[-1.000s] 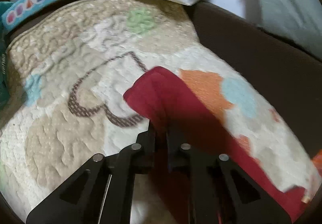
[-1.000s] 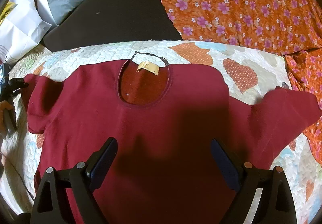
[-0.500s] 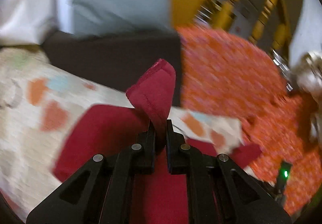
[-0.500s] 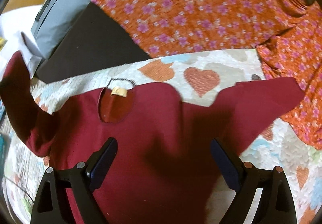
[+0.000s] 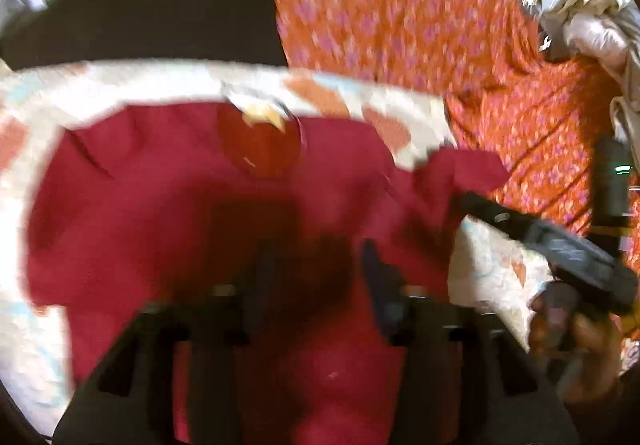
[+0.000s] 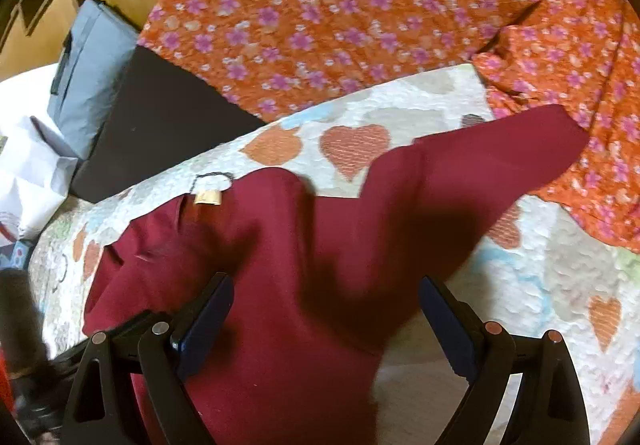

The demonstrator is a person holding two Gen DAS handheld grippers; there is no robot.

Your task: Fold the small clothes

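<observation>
A dark red small shirt [image 6: 320, 245] lies on a heart-patterned quilt [image 6: 540, 285], its neck label [image 6: 208, 197] at the far side. The shirt's left edge looks folded in over the body, while the right sleeve [image 6: 520, 153] stretches out onto orange cloth. My right gripper [image 6: 324, 325] hovers open and wide over the shirt's right half, with nothing between its pads. In the blurred left wrist view my left gripper [image 5: 320, 277] hangs over the shirt [image 5: 160, 205]; its jaws are opening and no cloth shows between them. One finger of my right gripper [image 5: 520, 225] reaches toward the right sleeve [image 5: 460, 173].
Orange floral cloth [image 6: 360, 5] covers the far and right side. A dark cushion [image 6: 160, 125], a grey bag [image 6: 92, 57] and a white bag [image 6: 32, 173] lie at the far left. A pale cloth bundle [image 5: 592, 25] sits at the far right. A hand [image 5: 580, 329] holds the right gripper.
My left gripper swung the left sleeve from the quilt's left side over the shirt's body, then its jaws parted and the sleeve left them. My right gripper drifted right, staying open.
</observation>
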